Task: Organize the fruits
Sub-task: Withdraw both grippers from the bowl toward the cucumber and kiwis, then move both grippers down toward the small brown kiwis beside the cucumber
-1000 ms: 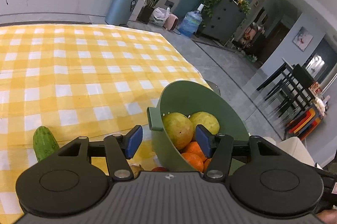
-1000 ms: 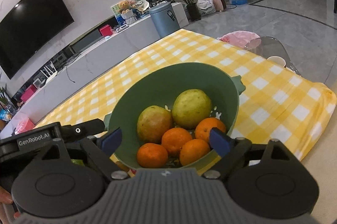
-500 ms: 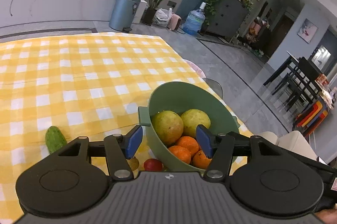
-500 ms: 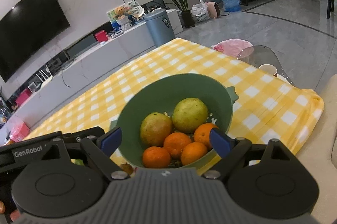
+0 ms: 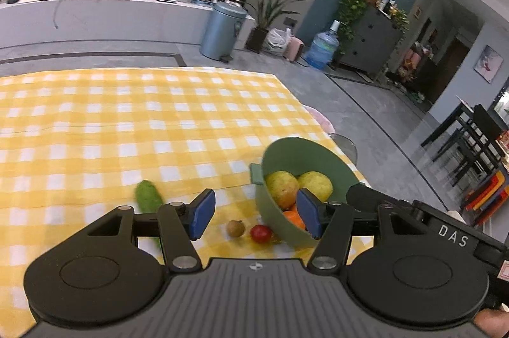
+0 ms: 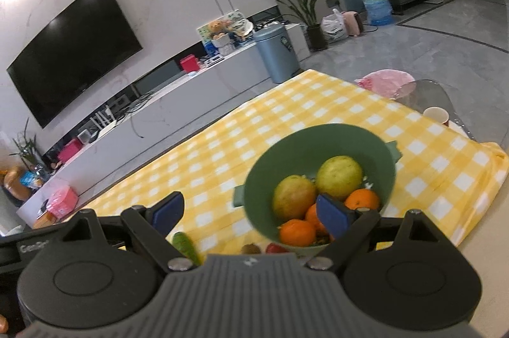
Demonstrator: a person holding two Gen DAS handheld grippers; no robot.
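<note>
Two grippers were up over the near edge of the table, both empty. Your left gripper point(image 5: 254, 218) had its blue pads spread wide with nothing between them. Your right gripper point(image 6: 251, 215) was spread wider still, also clamping nothing; its right pad only overlapped the bowl in the picture, no contact visible.

Green bowl point(image 6: 286, 147) sat on the yellow checked cloth point(image 5: 127, 121) near the table's right front corner. Inside it you had two large yellow-green fruits point(image 6: 338, 175) side by side at the back and several oranges point(image 6: 297, 231) piled in front of them.

Three items lay loose on the cloth, outside the bowl:
- small red fruit point(image 5: 261, 233), just beside the bowl's left wall, whether touching I could not tell
- small brown fruit point(image 5: 235, 228), just left of the red one
- cucumber point(image 5: 148, 198), further left, well apart from the bowl, its near end hidden behind your left gripper's finger

Right wrist view showed the same three only partly, cut off by the gripper body.
</note>
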